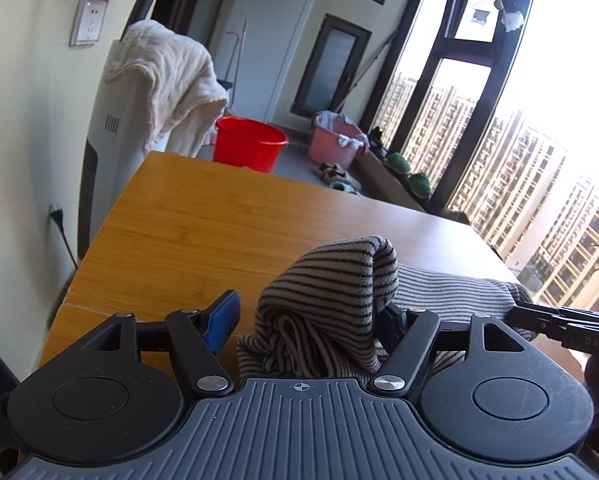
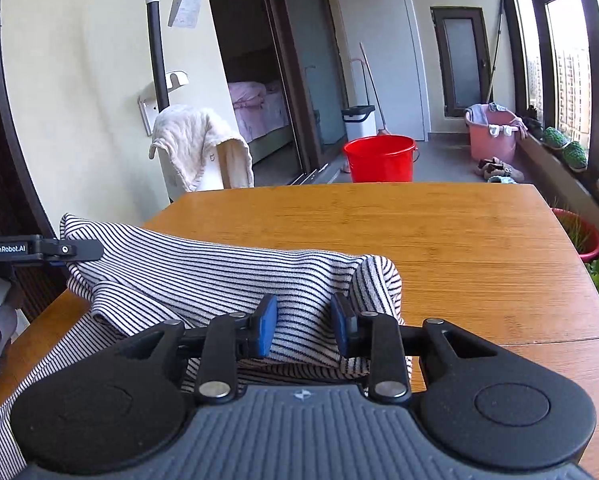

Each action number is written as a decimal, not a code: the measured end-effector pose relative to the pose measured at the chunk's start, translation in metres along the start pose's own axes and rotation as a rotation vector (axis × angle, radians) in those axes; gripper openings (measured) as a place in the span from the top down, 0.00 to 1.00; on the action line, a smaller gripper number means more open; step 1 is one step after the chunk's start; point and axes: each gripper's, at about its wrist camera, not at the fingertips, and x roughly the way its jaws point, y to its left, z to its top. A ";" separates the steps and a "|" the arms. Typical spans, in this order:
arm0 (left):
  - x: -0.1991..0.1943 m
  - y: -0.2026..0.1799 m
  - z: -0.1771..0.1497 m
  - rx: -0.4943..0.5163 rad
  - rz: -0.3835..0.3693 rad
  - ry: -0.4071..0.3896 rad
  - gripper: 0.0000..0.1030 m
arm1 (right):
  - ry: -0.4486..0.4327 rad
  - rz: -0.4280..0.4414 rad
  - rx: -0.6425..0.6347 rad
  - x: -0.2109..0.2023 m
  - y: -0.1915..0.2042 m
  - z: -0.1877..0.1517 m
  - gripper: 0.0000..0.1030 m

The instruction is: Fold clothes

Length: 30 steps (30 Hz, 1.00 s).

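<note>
On the near edge of the honey-coloured wooden table (image 1: pixel 203 216), a rumpled cream knit garment with thin dark stripes (image 1: pixel 327 280), heaped in soft folds. Spread from the near left corner toward the middle of that edge in the right wrist view, with one part hanging down over the corner. Rest of the tabletop bare out to the far edge.

Left black two-finger gripper with blue pads (image 1: pixel 307 320): jaws spread wide, a raised hump of the striped cloth standing between them. Left pad clear of the cloth, with a gap showing; right pad mostly hidden behind the fold that leans on it. No squeeze on the fabric.

Right black gripper of the same make (image 2: pixel 303 328): jaws parted a little, low over the garment at the near edge. Striped cloth in the gap and under both pads, a curled fold rising just beside the right finger. Pads apart, not pinching.

Beyond the far edge, on the floor, a round red plastic bucket (image 2: pixel 379 158).
</note>
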 end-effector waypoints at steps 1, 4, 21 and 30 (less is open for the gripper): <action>-0.006 -0.001 0.003 0.003 0.006 -0.012 0.25 | -0.002 -0.001 -0.002 0.000 0.000 -0.002 0.72; -0.030 -0.007 0.017 0.022 0.022 -0.080 0.26 | -0.009 -0.003 0.000 0.000 -0.001 -0.005 0.72; 0.002 -0.034 -0.007 0.057 -0.079 0.022 0.48 | 0.009 -0.033 -0.051 -0.010 0.004 -0.007 0.72; 0.001 -0.029 -0.023 0.054 -0.098 0.023 0.47 | -0.121 0.004 -0.129 -0.046 0.026 0.037 0.70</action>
